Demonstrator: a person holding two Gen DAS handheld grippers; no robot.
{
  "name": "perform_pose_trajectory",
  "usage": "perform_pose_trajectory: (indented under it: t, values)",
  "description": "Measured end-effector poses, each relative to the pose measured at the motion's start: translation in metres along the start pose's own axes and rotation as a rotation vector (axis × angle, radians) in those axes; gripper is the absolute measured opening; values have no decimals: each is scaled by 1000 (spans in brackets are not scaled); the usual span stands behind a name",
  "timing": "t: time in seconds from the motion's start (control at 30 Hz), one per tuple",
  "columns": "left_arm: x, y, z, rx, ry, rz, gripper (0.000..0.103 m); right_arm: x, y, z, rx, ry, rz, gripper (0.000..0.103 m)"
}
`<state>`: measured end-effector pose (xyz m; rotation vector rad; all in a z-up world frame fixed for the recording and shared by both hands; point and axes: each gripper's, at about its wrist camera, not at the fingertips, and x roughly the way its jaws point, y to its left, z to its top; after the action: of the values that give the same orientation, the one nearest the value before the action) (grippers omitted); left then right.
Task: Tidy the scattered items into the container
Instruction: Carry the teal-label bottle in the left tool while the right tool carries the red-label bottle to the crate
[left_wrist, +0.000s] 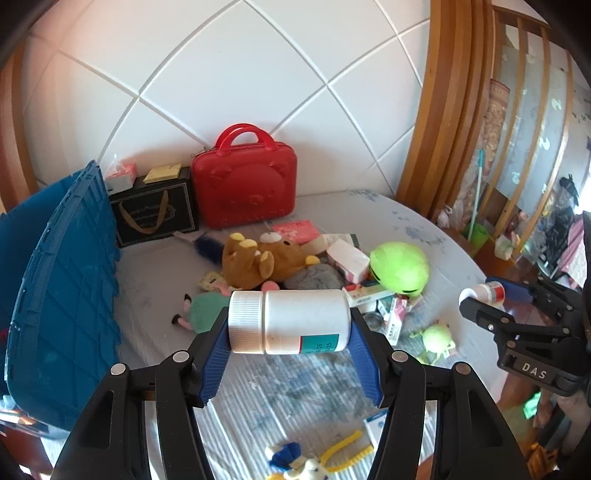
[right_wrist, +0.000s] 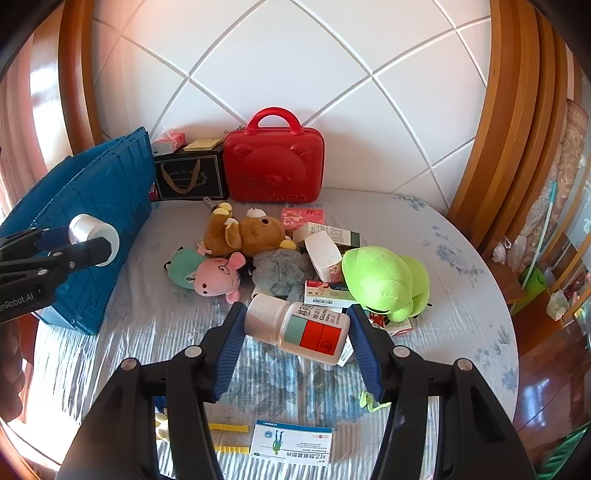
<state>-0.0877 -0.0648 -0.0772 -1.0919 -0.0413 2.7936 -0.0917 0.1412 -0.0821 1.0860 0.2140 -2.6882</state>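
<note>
Two hand-held grippers each carry a pill bottle above a cluttered round bench. The left gripper (left_wrist: 289, 328) is clamped end to end on a white bottle (left_wrist: 295, 321) with a teal label, held sideways with its ribbed cap to the left. The right gripper (right_wrist: 297, 325) is clamped on a second white bottle (right_wrist: 301, 326) bearing a red and teal label, tilted with its cap up and to the left.

The blue container (left_wrist: 62, 291) stands to the left of both grippers, near the bench edge; from the right wrist view the left gripper's bottle hangs in front of its side wall.

Straight ahead of the grippers lies the heap not yet cleared: a brown bear plush (right_wrist: 247, 232), a pink pig plush (right_wrist: 218, 277), a grey furry toy (right_wrist: 282, 271), a green plush (right_wrist: 384, 282) and several medicine boxes (right_wrist: 327, 254). Behind them, against the white padded wall, stand a red bear-faced case (right_wrist: 273, 162) and a black gift box (right_wrist: 190, 177).

Only the left wrist view shows a small green monster toy (left_wrist: 436, 338) to the right of its gripper, yellow-handled pliers (left_wrist: 347, 452) beneath it, and the right gripper from the side with its bottle's white cap. Only the right wrist view shows in full a white and blue medicine box (right_wrist: 291, 441) lying flat on the bench just below its fingers, and the pig's face.
</note>
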Motion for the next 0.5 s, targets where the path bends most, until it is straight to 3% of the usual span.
perform_pose_trajectory:
  t: [0.5]
  values:
    - [-27,65,-4,-47,-38,23,59,-4,65,14,-45,-17,11,55]
